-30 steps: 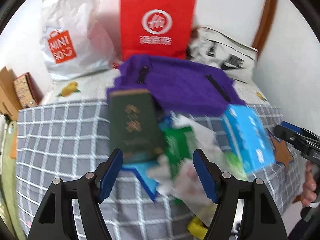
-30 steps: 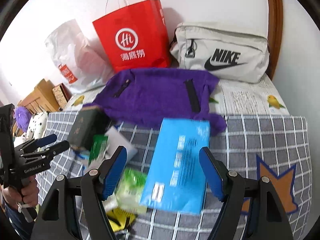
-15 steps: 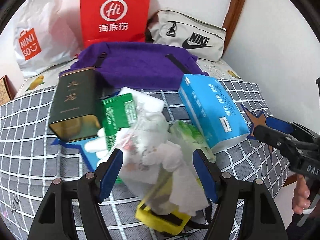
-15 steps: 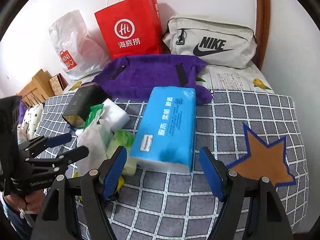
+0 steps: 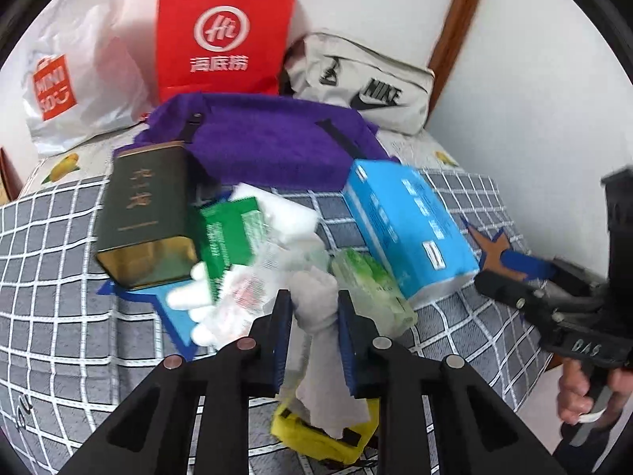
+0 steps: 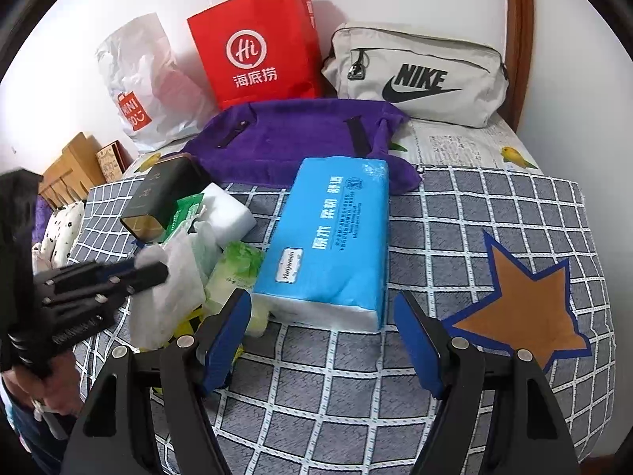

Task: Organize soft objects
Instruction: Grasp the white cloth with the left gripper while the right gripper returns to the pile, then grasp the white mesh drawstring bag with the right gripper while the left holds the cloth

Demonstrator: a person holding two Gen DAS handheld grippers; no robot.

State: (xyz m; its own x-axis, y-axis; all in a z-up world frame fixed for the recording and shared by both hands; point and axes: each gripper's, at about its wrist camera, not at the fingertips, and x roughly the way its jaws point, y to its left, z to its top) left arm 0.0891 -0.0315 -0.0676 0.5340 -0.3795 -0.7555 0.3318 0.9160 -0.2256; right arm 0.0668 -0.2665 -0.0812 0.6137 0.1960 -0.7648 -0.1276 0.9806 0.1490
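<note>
A crumpled white plastic bag (image 5: 316,308) is being clenched by the left gripper (image 5: 315,328). The right gripper (image 6: 322,340) is being held released, with the blue tissue pack (image 6: 330,237) at its twelve o'clock.

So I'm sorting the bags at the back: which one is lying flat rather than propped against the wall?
The purple bag: it lies flat on the bed, while the red, white and grey bags stand against the wall.

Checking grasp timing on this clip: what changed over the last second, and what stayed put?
The left tongs moved in over the pile and snapped shut on the white plastic bag, pinched between the pads. The right tongs came closer to the blue tissue pack but stayed open, holding nothing. The tissue pack, green tin and purple bag did not shift.
</note>
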